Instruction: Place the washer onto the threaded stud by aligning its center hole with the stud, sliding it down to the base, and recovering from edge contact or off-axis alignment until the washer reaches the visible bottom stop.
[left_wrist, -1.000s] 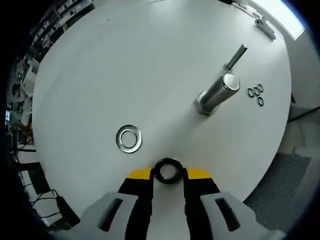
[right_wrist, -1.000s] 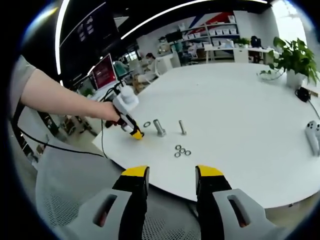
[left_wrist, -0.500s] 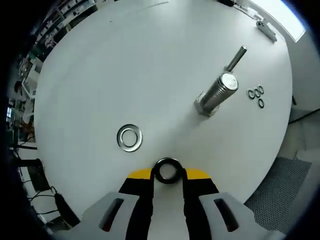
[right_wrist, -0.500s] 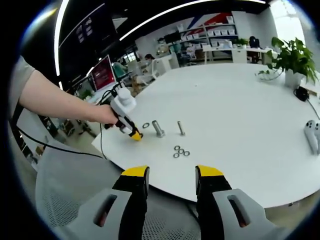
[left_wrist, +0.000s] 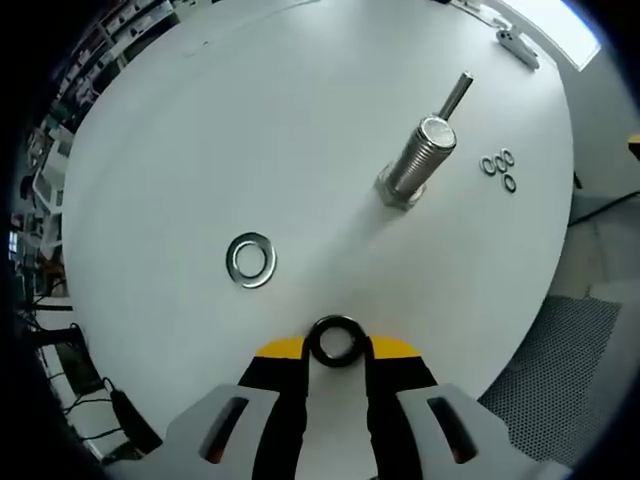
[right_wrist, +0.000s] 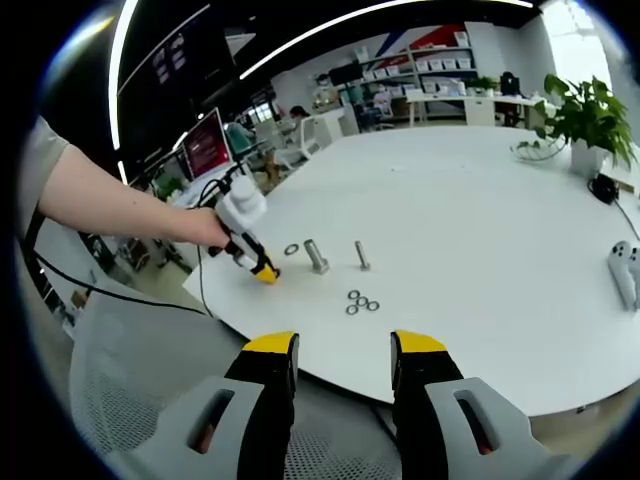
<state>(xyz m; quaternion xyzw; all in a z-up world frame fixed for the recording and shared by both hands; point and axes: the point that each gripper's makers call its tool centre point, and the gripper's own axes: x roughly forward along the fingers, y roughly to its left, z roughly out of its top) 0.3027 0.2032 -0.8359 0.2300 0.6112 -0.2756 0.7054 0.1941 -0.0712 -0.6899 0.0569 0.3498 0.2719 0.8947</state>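
1. The washer (left_wrist: 336, 341) is a dark ring at the bottom middle, pinched by the left gripper (left_wrist: 336, 352).
2. The white table (left_wrist: 250, 120) spreads across the frame.
3. The right gripper (right_wrist: 342, 360), bottom middle, is spread apart, holding nothing.
4. The threaded stud (left_wrist: 413, 160) stands upper right.
5. A silver washer (left_wrist: 251, 259) lies middle left.

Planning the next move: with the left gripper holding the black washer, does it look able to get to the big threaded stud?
Probably yes: only bare white table lies between the left gripper and the threaded stud.
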